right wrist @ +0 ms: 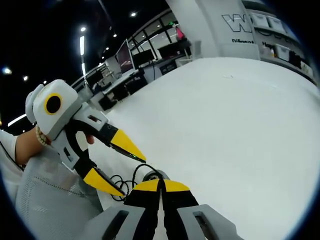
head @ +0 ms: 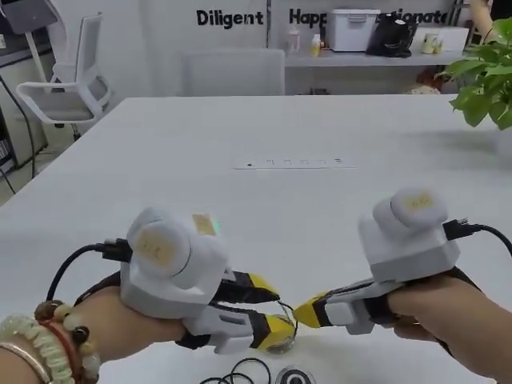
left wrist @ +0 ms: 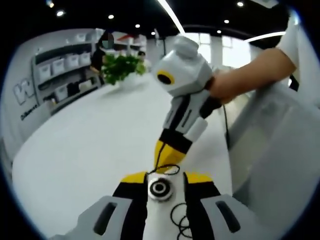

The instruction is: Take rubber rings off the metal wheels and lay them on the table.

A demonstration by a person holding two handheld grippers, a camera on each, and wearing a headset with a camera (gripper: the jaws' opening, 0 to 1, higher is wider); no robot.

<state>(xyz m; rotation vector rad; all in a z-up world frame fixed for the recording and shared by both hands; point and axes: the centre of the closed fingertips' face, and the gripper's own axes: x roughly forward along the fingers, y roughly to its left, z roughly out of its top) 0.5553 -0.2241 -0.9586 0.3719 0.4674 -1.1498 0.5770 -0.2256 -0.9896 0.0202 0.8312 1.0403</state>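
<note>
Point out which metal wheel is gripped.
The wheel clamped in the left tongs, its ring pinched by the right tongs; the other wheel lies free on the table.

Black letters on the back wall [head: 160,32] read "Diligent", left of the white storage box [head: 354,30]. "Happ" runs behind the box, and "onate" shows to its right.

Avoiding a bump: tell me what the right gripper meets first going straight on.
Probably the metal wheel just beyond the right gripper, between the jaws of the left gripper; depth is unclear.
</note>
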